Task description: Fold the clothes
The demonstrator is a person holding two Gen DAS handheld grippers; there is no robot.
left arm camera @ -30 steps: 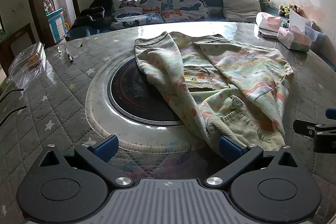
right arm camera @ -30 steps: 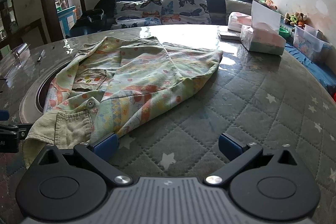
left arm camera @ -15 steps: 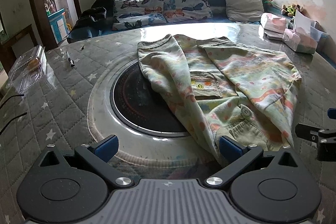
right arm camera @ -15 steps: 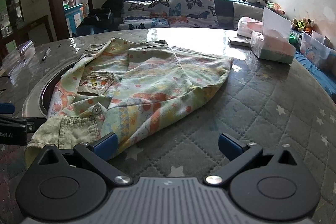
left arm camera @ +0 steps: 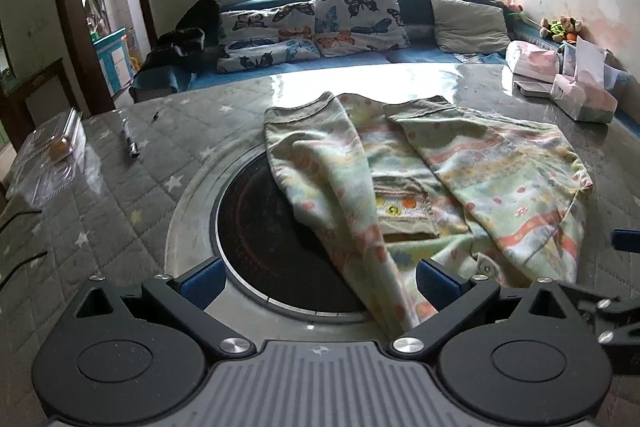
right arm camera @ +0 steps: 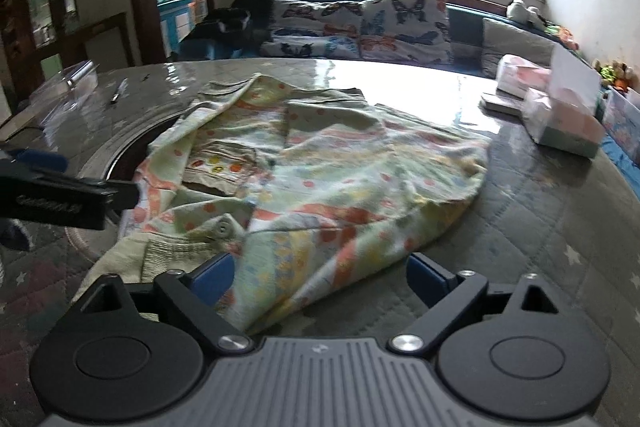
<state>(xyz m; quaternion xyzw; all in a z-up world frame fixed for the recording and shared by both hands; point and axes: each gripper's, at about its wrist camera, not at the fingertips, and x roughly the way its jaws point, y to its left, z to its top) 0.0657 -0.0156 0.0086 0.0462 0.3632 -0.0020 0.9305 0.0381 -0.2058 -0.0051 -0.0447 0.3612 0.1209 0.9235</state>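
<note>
A pair of pale green patterned children's trousers [left arm camera: 460,179] lies crumpled on the round table, partly over the dark round hob. It also shows in the right wrist view [right arm camera: 320,179]. My left gripper [left arm camera: 318,279] is open, its right finger at the trousers' near left edge, with cloth lying between the jaws. My right gripper [right arm camera: 320,277] is open, and the waistband end of the trousers lies between its jaws. Each gripper shows at the edge of the other's view.
The table has a grey quilted star cover [left arm camera: 120,187] under glass and a dark hob [left arm camera: 272,235] in the middle. A pen [left arm camera: 131,147] and a clear plastic box [left arm camera: 52,151] lie at the left. Tissue boxes [right arm camera: 560,123] stand at the right. A sofa with cushions is behind.
Both grippers have moved forward and closer to the trousers. The cloth now reaches between the jaws of each. The trousers have not moved.
</note>
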